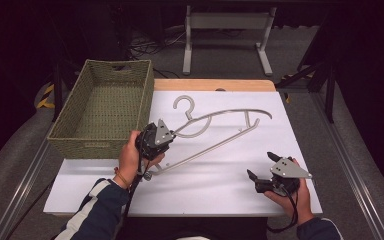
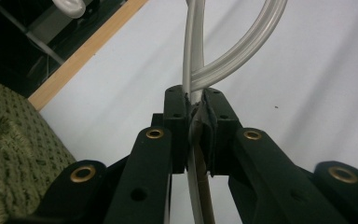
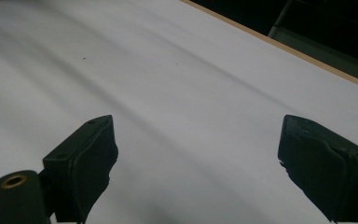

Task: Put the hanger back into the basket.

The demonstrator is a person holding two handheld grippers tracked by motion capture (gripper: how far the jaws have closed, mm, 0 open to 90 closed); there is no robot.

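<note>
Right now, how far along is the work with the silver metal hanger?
Done: the left gripper is shut on the silver metal hanger. In hand: the hanger lies on the white table, beside the green woven basket. Left: moving it; the right gripper is open.

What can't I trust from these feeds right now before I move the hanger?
- Left gripper view: the left gripper covers the hanger at the clamp point; the hook is cut off by the top edge.
- High view: the basket wall hides its near inside floor.
- Right gripper view: the white table is blurred.
</note>
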